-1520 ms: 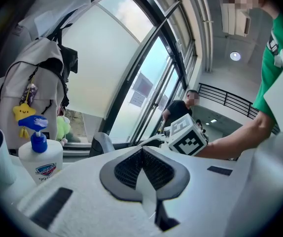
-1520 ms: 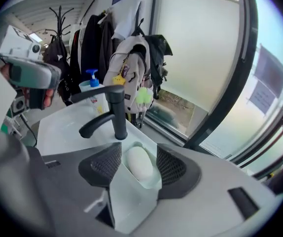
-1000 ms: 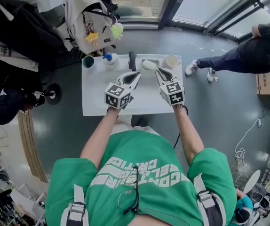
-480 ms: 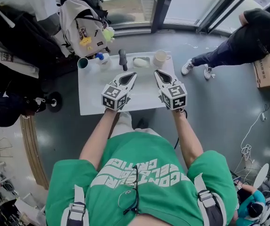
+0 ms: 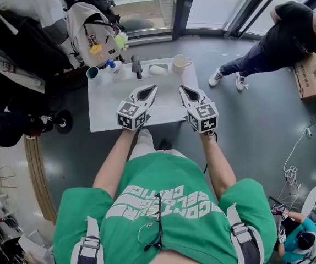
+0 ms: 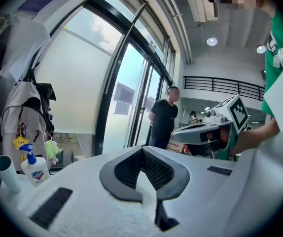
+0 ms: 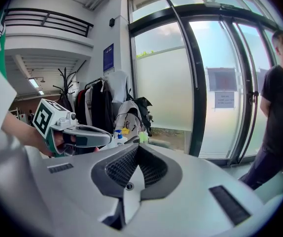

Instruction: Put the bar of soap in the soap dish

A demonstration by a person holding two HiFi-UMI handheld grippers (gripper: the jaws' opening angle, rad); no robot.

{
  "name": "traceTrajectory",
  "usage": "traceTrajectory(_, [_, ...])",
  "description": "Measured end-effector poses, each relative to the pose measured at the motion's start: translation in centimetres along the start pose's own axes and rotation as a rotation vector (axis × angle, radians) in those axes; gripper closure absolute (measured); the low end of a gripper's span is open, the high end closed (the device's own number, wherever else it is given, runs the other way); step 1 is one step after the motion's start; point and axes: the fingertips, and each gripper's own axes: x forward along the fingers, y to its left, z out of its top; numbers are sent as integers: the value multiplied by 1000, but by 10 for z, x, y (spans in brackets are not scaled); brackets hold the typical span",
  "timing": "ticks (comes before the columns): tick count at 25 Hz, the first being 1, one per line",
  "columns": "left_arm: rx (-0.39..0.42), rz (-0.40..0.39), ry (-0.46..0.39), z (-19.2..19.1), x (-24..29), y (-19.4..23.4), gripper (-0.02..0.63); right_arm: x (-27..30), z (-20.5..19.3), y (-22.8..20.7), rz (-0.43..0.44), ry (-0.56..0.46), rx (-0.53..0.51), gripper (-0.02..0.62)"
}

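Head view: the soap dish (image 5: pixel 165 71) stands at the far edge of the surface (image 5: pixel 108 114), between a dark upright object (image 5: pixel 137 66) and a mug (image 5: pixel 180 63). We read the pale oval inside it as the bar of soap (image 5: pixel 156 69), with its long axis apparently along that edge, so we judge placement complete. A teal cup (image 5: pixel 92 72) and a pump bottle (image 5: pixel 110 65) stand toward the far left corner. The left gripper (image 5: pixel 151 87) and right gripper (image 5: pixel 183 87) hover over the middle of the surface, pointing at the far edge. The dish lies ahead of the gap between them, nearer the left gripper, with nothing in the way.

Left gripper view: we see the fingers pressed together with nothing between them. The cup and bottle show at the left. The dish is hidden below the gripper body.

Right gripper view: the fingers have just been closing and now meet, empty. A bystander (image 7: pixel 279 107) stands by the glass doors, well apart from the surface.
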Motion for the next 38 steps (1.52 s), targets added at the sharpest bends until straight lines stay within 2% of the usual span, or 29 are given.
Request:
traceTrajectory(9, [1,9,-3,-5,-4,-22,601,-26,-12,6,7,-4,5,583])
traceTrajectory(38, [-7,24,6,-9,-4,-20,601,-27,-20,4,7,21,-18,583])
